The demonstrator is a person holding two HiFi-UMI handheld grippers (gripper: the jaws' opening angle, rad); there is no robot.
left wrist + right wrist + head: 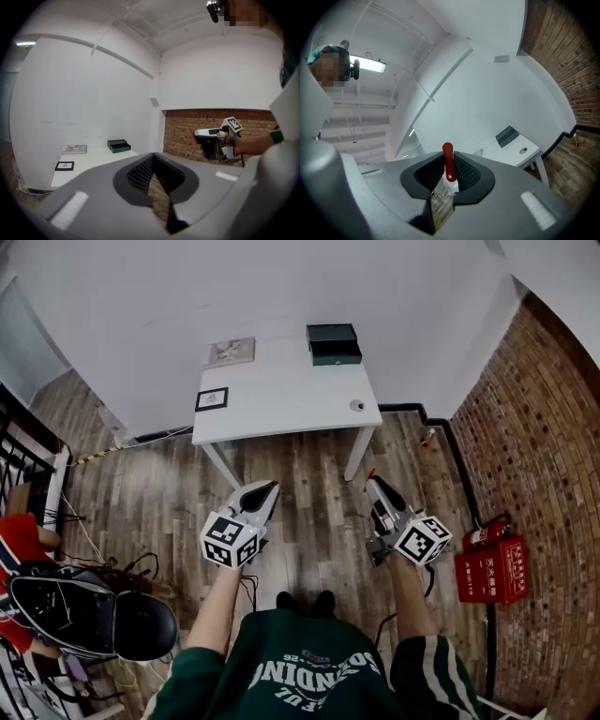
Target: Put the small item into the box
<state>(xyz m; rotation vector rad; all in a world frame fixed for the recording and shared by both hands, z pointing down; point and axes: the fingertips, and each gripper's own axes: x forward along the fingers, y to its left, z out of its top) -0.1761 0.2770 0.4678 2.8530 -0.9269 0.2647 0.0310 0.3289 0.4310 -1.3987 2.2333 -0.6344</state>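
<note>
A dark green box [334, 343] stands with its lid raised at the back right of a white table [281, 413]; it also shows in the left gripper view [118, 146] and the right gripper view [506, 136]. Both grippers hover over the wooden floor, well short of the table. My right gripper [375, 484] is shut on a small red item [448, 159] with a clear tag under it; the red tip [371, 473] pokes out past the jaws. My left gripper [265, 490] is shut with nothing in it, its pads [140, 171] pressed together.
On the table lie a black picture frame [212, 398], a flat book [231, 351] and a small round grey thing [357, 405]. A red fire-extinguisher case [491, 568] sits by the brick wall at right. Dark gear and cables [89, 615] crowd the floor at left.
</note>
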